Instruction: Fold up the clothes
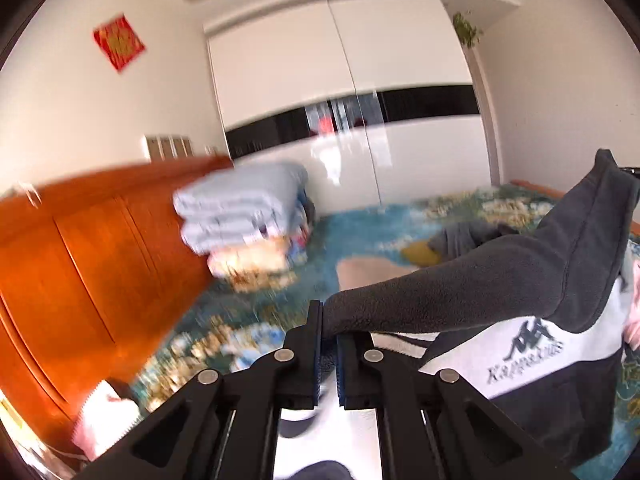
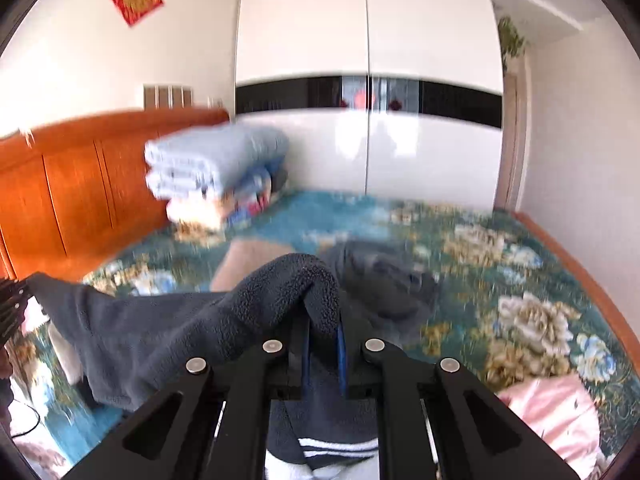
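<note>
A dark grey fleece sweatshirt (image 1: 500,276) with a white chest panel and black logo hangs stretched between both grippers above the bed. My left gripper (image 1: 328,336) is shut on one corner of its fleece edge. My right gripper (image 2: 322,332) is shut on another fold of the same sweatshirt (image 2: 168,320), which drapes over its fingers and runs off to the left. The striped hem hangs below the right gripper. The far end of the garment rises at the right edge of the left wrist view.
The bed has a teal floral blanket (image 2: 500,280) and an orange wooden headboard (image 2: 72,184). A stack of folded blue towels and bedding (image 2: 216,168) sits by the headboard. A grey garment (image 2: 384,276), a tan cloth (image 2: 248,256) and a pink item (image 2: 552,412) lie on the bed. A white wardrobe (image 2: 368,80) stands behind.
</note>
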